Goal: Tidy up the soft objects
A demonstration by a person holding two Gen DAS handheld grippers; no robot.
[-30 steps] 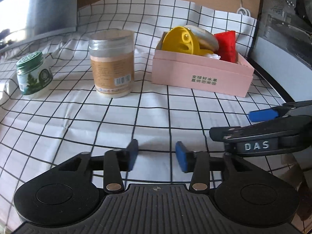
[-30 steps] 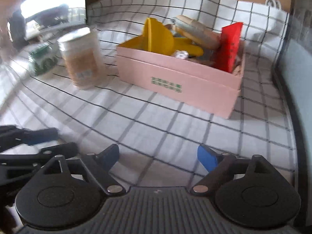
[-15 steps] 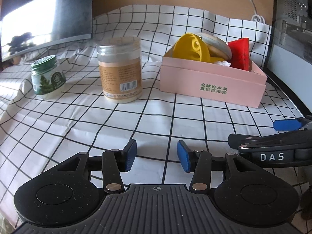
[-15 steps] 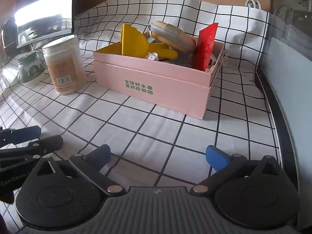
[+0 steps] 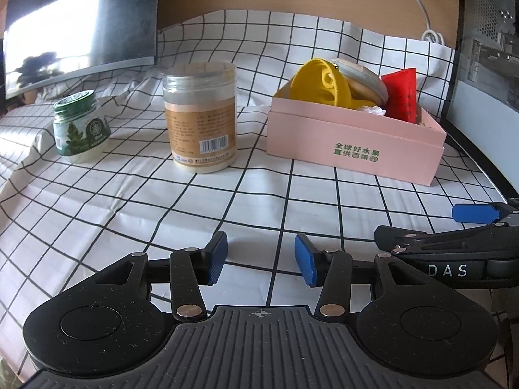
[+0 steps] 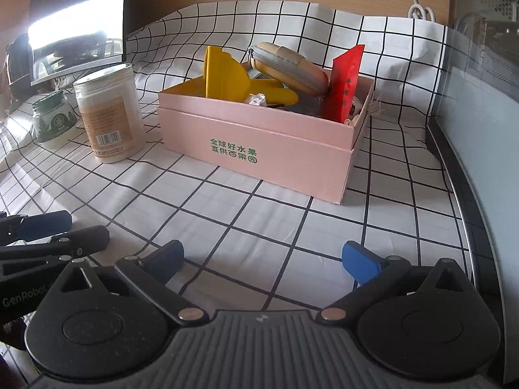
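Inside the pink box (image 6: 259, 136) sit a yellow funnel (image 6: 223, 74) and pouch (image 6: 288, 66); both grippers gape empty.

sharp, daylit frames; screen (image 5: 78, 35) glare, fisheye-bent edges.

a pale pink cardboard box (image 6: 259, 142) with green printed characters sits open on the checked cloth. inside, a yellow silicone funnel-like piece (image 6: 223, 76) stands on edge, a beige zippered pouch (image 6: 288, 66) leans tilted, and a red packet (image 6: 345, 86) stands upright.

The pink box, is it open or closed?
Open. The pink box has no lid on, and the yellow thing and tan pouch poke out.
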